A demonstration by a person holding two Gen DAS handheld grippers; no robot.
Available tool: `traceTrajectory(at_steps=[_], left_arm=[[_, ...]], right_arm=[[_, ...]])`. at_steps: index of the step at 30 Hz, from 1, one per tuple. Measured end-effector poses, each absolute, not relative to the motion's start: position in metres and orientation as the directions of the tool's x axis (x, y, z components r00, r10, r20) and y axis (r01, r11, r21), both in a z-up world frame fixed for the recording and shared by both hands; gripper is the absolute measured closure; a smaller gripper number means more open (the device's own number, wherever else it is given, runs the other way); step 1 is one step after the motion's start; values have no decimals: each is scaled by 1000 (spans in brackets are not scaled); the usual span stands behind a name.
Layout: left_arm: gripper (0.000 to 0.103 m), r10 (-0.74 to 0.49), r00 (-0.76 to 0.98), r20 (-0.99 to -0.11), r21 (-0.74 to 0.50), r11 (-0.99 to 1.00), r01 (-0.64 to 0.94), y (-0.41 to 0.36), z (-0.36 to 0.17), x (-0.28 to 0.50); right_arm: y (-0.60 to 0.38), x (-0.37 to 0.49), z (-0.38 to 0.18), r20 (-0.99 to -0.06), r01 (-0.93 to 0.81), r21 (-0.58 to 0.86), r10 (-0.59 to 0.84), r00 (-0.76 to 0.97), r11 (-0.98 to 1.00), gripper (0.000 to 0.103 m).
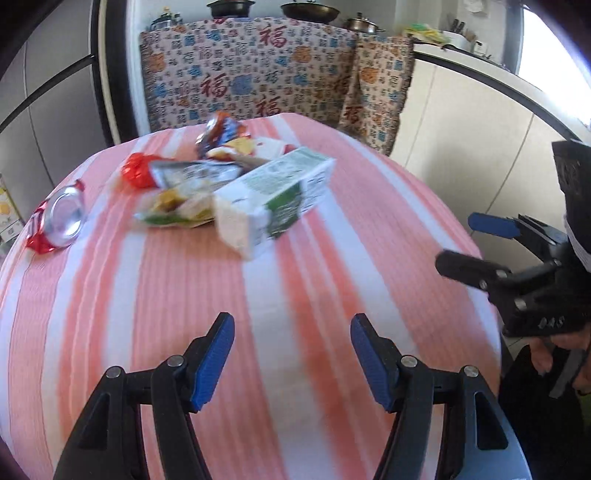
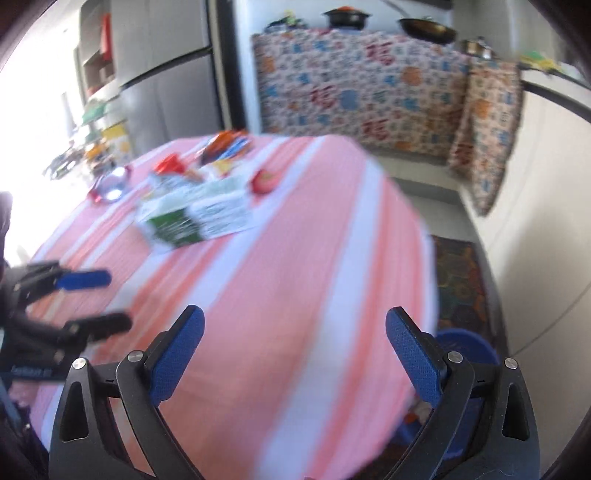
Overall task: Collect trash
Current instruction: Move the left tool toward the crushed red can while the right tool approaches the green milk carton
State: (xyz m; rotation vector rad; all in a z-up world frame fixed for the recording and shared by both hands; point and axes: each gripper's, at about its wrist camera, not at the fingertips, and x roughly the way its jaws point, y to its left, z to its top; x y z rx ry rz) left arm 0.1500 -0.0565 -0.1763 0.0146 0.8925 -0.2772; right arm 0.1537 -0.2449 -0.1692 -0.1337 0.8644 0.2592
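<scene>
Nothing collected yet, by my judgement: carton [image 1: 275, 199], crushed can [image 1: 59, 221] and wrappers [image 1: 177, 206] lie far across the table [image 1: 258, 332]. Left gripper [image 1: 291, 354] and right gripper [image 2: 295, 354] both gape, empty.

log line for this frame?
phase: approach | left tool: open, empty | right tool: open, empty | trash: carton, crushed can, on table

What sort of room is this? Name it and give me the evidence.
Most likely a home kitchen or dining area: pots and a wok sit on a cloth-draped counter, and a table with a striped tablecloth holds food trash like a milk carton.
</scene>
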Motion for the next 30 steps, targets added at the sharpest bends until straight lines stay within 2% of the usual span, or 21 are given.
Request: traceTrajectory(at_steps=[4,8,15,16,19,21,24,27,30], left_arm=[[36,-223,591,-775,-120,971,209,-24,-187,159],[36,-293,597,-747,-149,948,280,-23,-183,174],[35,-397,604,-691,-195,907,372,-50,-175,220],[34,-420,598,-683,-212,897,388,-54,-175,223],[34,-601,487,-634,-331,779,532,-75,-173,223],[34,-660,425,-620,-346,715,607,-89,-170,213],[34,-615,440,-655,-296,744,599,-92,-175,204],[34,-561,456,-691,-295,794,531,-69,-182,199],[34,-455,524,-720,-240,872,427,-31,-184,186]], right_arm=[[-207,154,-193,-803,-329,-30,173,570,944,4],[-193,155,-200,-809,-334,-69,143,570,940,4],[-212,150,-195,-796,-297,-60,134,590,953,4],[-217,149,-193,-794,-284,-57,129,594,957,4],[-236,150,-189,-786,-231,-31,119,606,973,4],[-248,152,-185,-783,-201,-14,114,612,979,4],[-258,153,-182,-779,-173,-1,108,618,985,4],[-256,156,-182,-781,-171,8,113,614,985,4],[-244,155,-183,-783,-199,0,124,610,980,4]])
